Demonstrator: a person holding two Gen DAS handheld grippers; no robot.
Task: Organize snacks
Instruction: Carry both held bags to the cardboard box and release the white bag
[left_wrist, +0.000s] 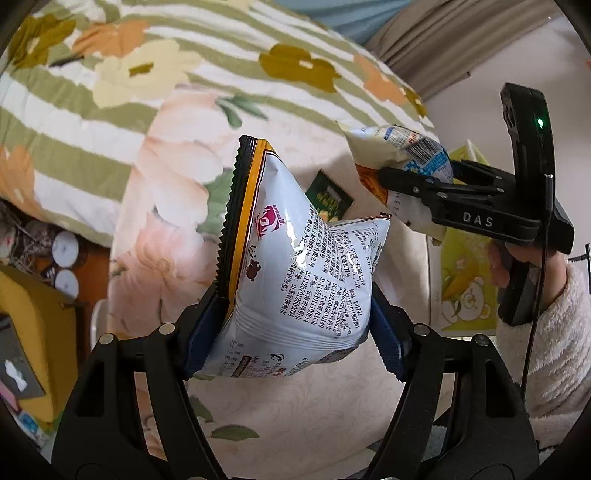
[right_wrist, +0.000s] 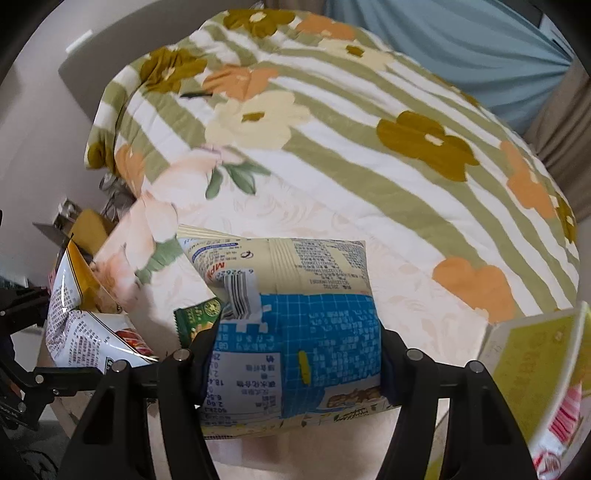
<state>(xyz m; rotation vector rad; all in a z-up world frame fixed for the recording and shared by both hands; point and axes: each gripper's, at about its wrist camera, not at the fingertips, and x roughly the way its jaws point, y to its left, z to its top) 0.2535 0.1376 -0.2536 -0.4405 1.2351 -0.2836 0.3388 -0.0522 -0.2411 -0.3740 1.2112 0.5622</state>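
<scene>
1. Right now the left gripper (left_wrist: 295, 328) has its jaws squeezed on a puffy white chip bag (left_wrist: 295, 258), holding it up over the bed (left_wrist: 177, 192).
2. Its partner, the right gripper (right_wrist: 291, 365), has its jaws pressed on a blue and cream snack bag (right_wrist: 295, 325), also in the air.
3. Down on the bed lies a small green snack packet (left_wrist: 330, 197).
4. Both bags are probably lifted so they can go into the yellow box (right_wrist: 532, 369) nearby.

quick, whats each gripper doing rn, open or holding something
Left gripper: shut on the white chip bag.
Right gripper: shut on the blue and cream snack bag.
</scene>
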